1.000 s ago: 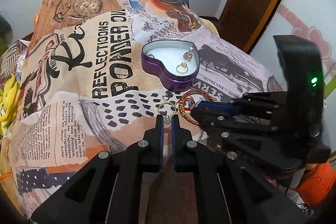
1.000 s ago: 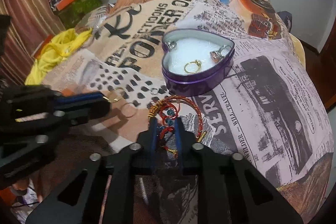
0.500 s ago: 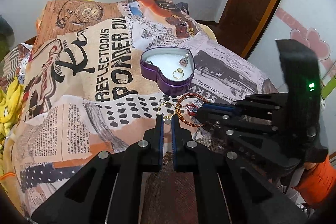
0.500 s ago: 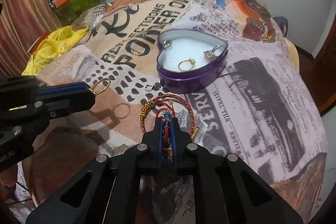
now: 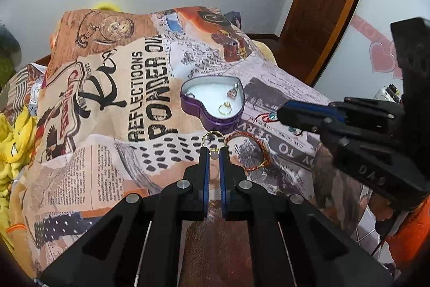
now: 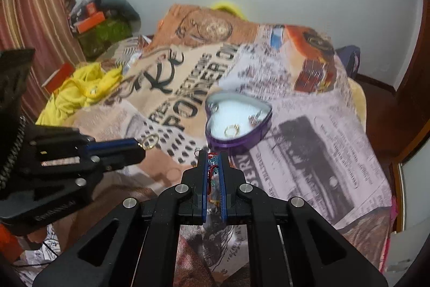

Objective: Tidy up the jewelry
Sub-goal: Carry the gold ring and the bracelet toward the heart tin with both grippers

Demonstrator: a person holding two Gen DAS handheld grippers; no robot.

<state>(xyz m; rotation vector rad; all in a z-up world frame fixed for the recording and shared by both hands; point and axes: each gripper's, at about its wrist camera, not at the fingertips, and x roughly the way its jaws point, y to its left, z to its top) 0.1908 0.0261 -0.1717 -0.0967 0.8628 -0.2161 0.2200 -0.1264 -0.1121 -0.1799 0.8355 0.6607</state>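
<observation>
Left wrist view
Left gripper (image 5: 214, 152): clenched on a gold ring (image 5: 212, 138), which stands above the tips with its pale stone pinched between them.
Ring position: lifted off the bedspread (image 5: 107, 152), on the near side of the heart-shaped tin (image 5: 212, 102).
Right gripper (image 5: 282, 116): seen side-on; a red cord with a blue bead (image 5: 272, 116) hangs from its tip, beside the tin's right wall.
Bangle (image 5: 248, 149): red and gold twisted hoop, lying flat on the cloth just right of the left fingers.
Tin contents: a gold ring and a stone-set piece on white padding.
Risk: the thin ring is held by one small point; in my judgement it may pivot or slip out and vanish among the busy print.

Right wrist view
Right gripper (image 6: 214, 155): closed on a red cord bracelet (image 6: 212, 168) bunched between blue pads, just short of the tin (image 6: 255, 137).
Left gripper (image 6: 139, 148): gold ring (image 6: 149, 141) projecting from its tip.
Materials: glossy purple metal tin, soft white lining, soft printed fabric with folds, limp cord.
Risk: both tools appear headed for one small tin; they could collide or nudge it on the yielding bed. The loose cord may snag on the rim or drag out what is inside.
</observation>
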